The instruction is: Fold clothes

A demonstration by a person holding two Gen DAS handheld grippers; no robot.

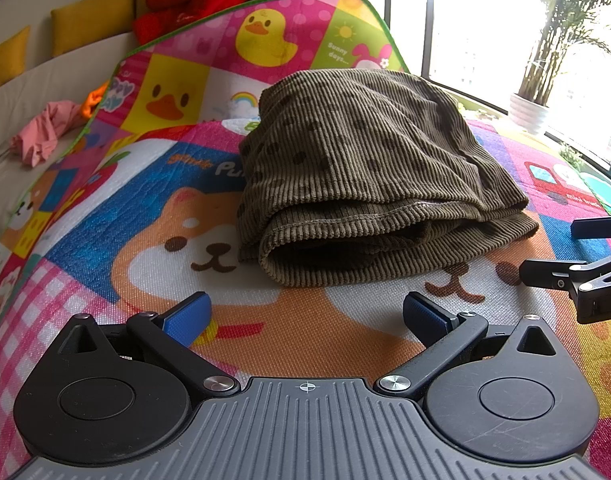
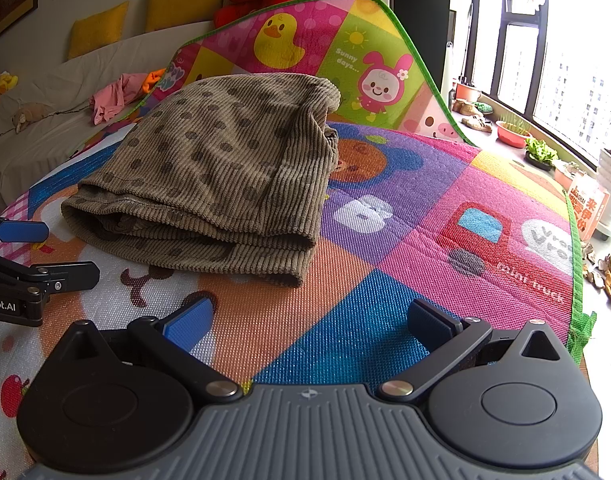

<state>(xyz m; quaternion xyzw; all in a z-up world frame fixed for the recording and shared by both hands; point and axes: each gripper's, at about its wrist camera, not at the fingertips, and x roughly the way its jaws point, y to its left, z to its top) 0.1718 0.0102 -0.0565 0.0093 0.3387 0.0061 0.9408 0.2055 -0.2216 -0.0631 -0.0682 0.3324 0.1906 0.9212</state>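
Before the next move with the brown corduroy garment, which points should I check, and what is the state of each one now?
1. Left gripper open and holding nothing: ok.
2. Right gripper open and holding nothing: ok.
3. Brown corduroy garment already folded into stacked layers: ok.
4. Garment lying wholly on the play mat, away from its edges: ok.
5. Both grippers apart from the garment, mat visible between: ok.
6. Far edges of the layers aligned: cannot tell, hidden behind the top layer.
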